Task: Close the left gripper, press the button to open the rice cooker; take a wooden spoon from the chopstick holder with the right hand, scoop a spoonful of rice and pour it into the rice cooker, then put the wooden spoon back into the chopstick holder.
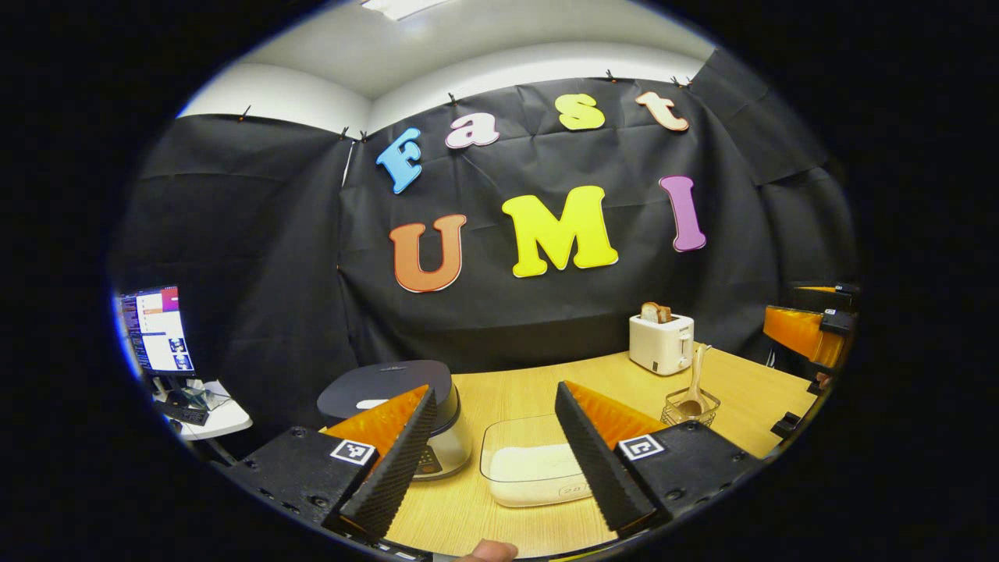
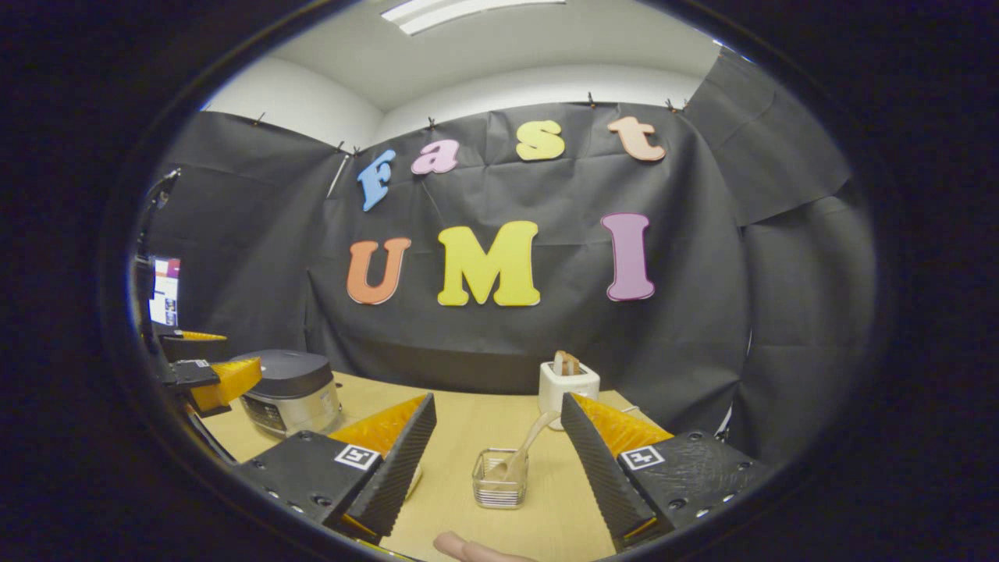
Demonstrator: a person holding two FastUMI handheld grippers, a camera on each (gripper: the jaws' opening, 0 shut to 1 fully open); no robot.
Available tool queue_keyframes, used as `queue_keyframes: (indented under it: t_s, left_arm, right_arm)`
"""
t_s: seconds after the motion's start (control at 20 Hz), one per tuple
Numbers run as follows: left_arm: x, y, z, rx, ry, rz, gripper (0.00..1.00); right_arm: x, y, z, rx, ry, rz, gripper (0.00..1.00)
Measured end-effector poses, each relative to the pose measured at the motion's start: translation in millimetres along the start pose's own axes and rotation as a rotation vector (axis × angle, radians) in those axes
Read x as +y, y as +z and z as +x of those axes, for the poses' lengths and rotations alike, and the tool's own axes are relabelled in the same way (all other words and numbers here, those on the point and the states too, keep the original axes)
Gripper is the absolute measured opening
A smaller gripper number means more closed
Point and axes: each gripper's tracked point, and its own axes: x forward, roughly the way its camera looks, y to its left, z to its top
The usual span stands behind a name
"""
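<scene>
Left tool [image 1: 490,468]: released, fingers spread wide above the desk [image 1: 531,390], holding nothing.
Right tool [image 2: 495,468]: released too, fingers wide apart, nothing between them.
Rice cooker [image 1: 398,414]: lid down, just ahead of the left tool's left finger.
Clear tub [image 1: 531,464]: between the left tool's fingers, a layer of white rice [image 1: 531,462] in its bottom.
Chopstick holder [image 2: 500,478]: wire basket straight ahead of the right tool, between its fingers; the wooden spoon [image 2: 524,449] leans inside it, handle tilted up to the right.
Toaster [image 2: 568,388]: beyond the holder, bread slices standing in its slots.
</scene>
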Motion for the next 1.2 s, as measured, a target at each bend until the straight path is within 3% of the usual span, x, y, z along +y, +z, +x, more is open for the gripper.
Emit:
queue_keyframes:
  t_s: [0.3,0.45,1.2]
  left_arm:
    - [-31,-18,-11,0.030,-0.073,-0.080,0.96]
    - [-31,-26,-6,0.053,-0.066,-0.085,1.00]
    - [-44,-33,-3,0.038,-0.089,-0.121,0.99]
  right_arm:
    - [-14,-15,-9,0.047,-0.030,-0.007,0.96]
    - [-14,-21,-11,0.064,-0.036,-0.015,0.96]
    - [-5,-29,-10,0.067,-0.011,-0.062,0.96]
